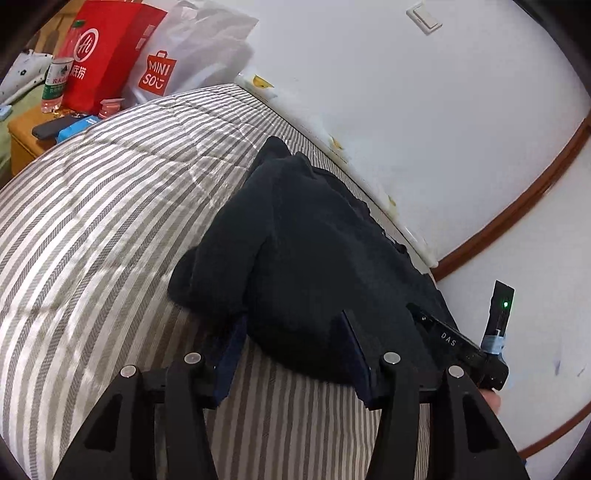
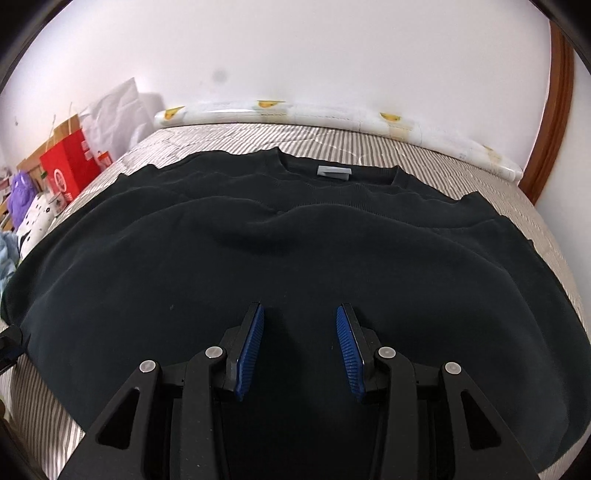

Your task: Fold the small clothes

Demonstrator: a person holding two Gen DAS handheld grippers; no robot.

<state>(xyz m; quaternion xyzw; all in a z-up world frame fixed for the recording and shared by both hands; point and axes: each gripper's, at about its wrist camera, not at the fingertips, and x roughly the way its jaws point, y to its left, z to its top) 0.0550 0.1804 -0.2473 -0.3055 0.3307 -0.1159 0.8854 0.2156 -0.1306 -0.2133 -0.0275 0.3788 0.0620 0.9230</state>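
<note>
- A black sweatshirt (image 2: 295, 240) lay spread on a bed with a grey-and-white striped cover (image 1: 92, 221), its neck toward the far wall and its grey neck label (image 2: 333, 172) facing up.
- In the right wrist view the sweatshirt's lower part was folded up over the chest, forming a soft ridge across the middle.
- The right gripper (image 2: 300, 347) hovered over the near part of the sweatshirt, its 2 blue ribbed pads (image 2: 251, 347) set wide apart with only dark cloth showing between them; nothing was pinched.
- The left gripper (image 1: 295, 354) sat at the near edge of the sweatshirt (image 1: 306, 251), jaws wide, with a bulge of the cloth lying between the 2 pads; the pads did not press on it.
- In the left wrist view the right tool's black body, marked DAS (image 1: 448, 341), lay at the right against the sweatshirt.
- At the far left, beyond the bed, stood a red paper bag (image 1: 103, 51), a white MINISO bag (image 1: 177, 55) and a plastic bottle (image 1: 55, 85).
- A white wall (image 1: 406, 92) with a light switch (image 1: 424, 16) ran along the far side of the bed.
</note>
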